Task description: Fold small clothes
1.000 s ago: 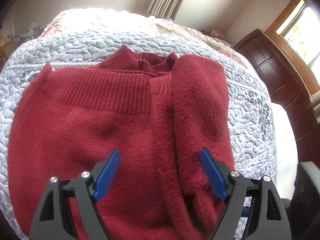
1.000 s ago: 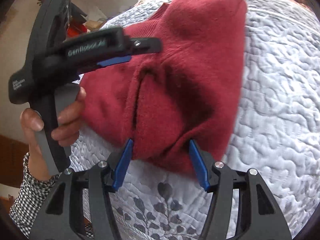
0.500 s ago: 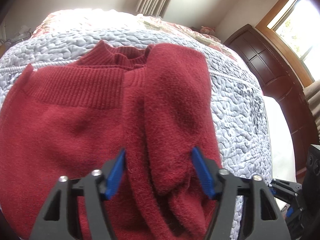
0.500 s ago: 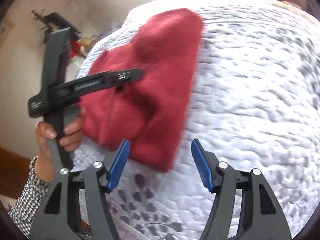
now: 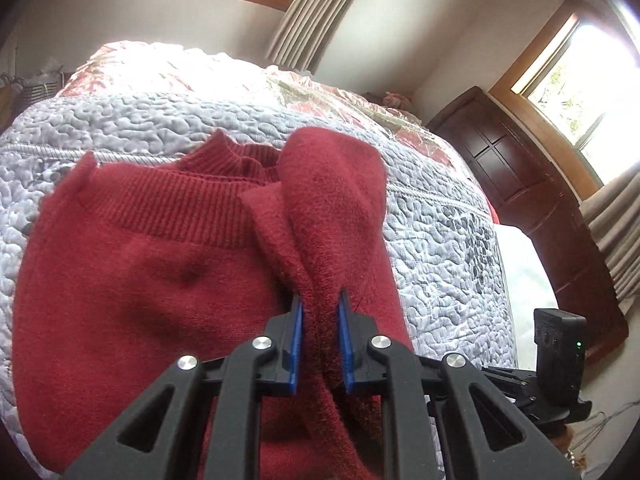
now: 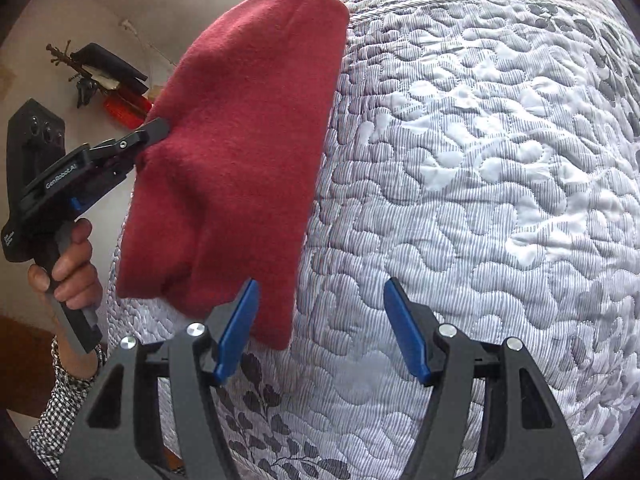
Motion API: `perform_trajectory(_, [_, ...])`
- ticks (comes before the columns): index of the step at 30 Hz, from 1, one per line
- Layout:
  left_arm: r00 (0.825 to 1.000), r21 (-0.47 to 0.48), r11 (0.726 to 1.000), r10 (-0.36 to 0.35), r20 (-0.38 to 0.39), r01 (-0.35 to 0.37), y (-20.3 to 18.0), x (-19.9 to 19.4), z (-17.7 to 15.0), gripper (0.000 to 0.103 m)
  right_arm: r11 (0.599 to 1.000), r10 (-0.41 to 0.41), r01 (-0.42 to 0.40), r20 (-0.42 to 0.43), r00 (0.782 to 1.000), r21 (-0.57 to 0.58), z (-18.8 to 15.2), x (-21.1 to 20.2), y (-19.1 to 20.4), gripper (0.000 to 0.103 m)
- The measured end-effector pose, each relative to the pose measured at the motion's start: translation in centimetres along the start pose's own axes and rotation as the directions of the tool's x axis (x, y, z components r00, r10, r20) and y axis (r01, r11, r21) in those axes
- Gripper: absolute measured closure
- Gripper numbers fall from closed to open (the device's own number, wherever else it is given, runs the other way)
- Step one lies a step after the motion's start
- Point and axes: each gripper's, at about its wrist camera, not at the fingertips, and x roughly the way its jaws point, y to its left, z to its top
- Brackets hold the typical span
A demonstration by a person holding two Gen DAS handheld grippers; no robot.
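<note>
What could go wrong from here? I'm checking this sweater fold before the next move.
1. The left gripper pinches only a bunched ridge of the red sweater; pulling may drag the whole garment across the quilt rather than fold it.
2. The right gripper is open beside the sweater's edge, holding nothing, so the far side is unsupported and the folded sleeve could flop open.

open ground: quilted bed cover (image 6: 460, 168) right of the red sweater (image 6: 248, 140), bare across the whole spread in front of the right hand-held gripper (image 6: 322, 328), whose blades stand wide apart. obstacles: the sweater's raised fold (image 5: 332, 208), pinched between the left hand-held gripper (image 5: 320, 344) blades; dark wooden cabinet (image 5: 532, 200) close beside the bed's right edge; curtain (image 5: 320, 12) behind the bed's far end.
</note>
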Motion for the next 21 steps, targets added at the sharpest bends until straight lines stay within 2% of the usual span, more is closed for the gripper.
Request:
perform_trajectory(5, [0.999, -0.024, 1.0, -0.008, 0.031, 0.009, 2.5, -3.1, 0.5, 0.087, 1.0, 0.013, -0.013, -0.005, 1.0, 0.004, -0.1, 0.4, -0.2, 0.038])
perform_trajectory(13, [0.997, -0.061, 0.997, 0.04, 0.059, -0.036, 7.2, -7.2, 1.2, 0.088, 1.0, 0.023, -0.023, -0.015, 1.0, -0.02, 0.1, 1.6, 1.5, 0.038])
perform_trajectory(21, [0.999, -0.148, 0.988, 0.035, 0.019, -0.032, 12.5, -8.4, 0.3, 0.087, 0.998, 0.03, -0.032, -0.037, 0.999, -0.054, 0.1, 2.8, 3.5, 0.038])
